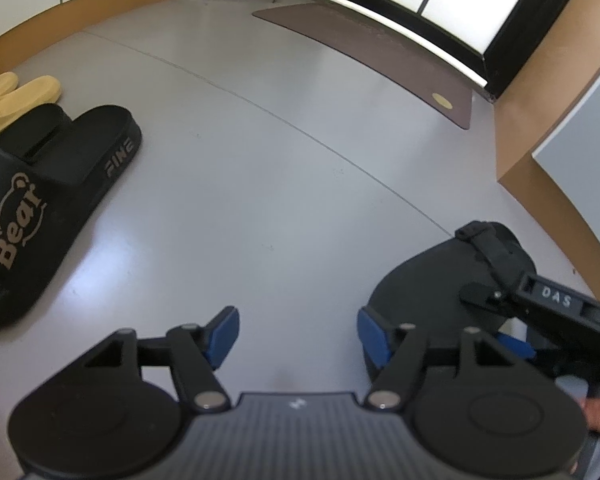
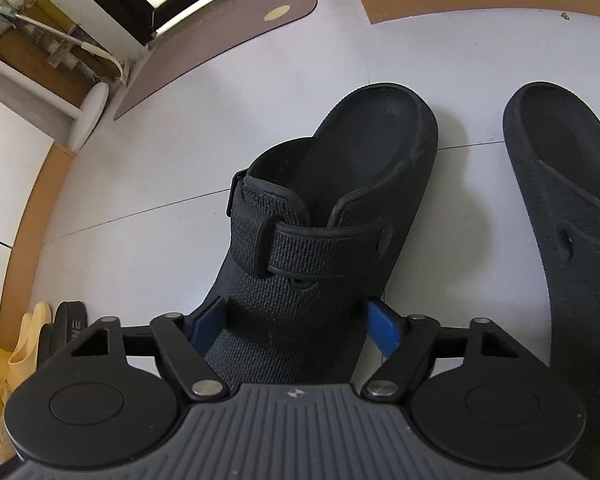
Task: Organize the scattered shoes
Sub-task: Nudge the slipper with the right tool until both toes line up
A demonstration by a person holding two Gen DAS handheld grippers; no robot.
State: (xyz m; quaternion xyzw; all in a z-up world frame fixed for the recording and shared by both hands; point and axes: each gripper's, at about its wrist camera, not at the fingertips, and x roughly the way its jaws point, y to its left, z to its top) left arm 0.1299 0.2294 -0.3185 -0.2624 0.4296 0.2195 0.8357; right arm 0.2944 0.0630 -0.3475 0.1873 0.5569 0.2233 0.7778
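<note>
A: The black woven-textile clog with a buckled strap (image 2: 308,248) lay on the grey tiled floor (image 2: 172,160), its toe between the right gripper (image 2: 296,330)'s blue pads; whether they pressed, I couldn't tell.

B: Its plain black mate (image 2: 572,208) sat just beside. The black "Bear" slides (image 1: 40,208) and yellow slippers (image 1: 16,96) were paired by the wall. The left gripper (image 1: 298,334) stood apart, holding nothing.

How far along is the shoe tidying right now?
Looks done: black Bear slides and yellow slippers sit paired by the wall. In hand: right gripper straddles one black strapped clog, grip unclear. Left: lining it up with its mate; left gripper is open, empty.
</note>
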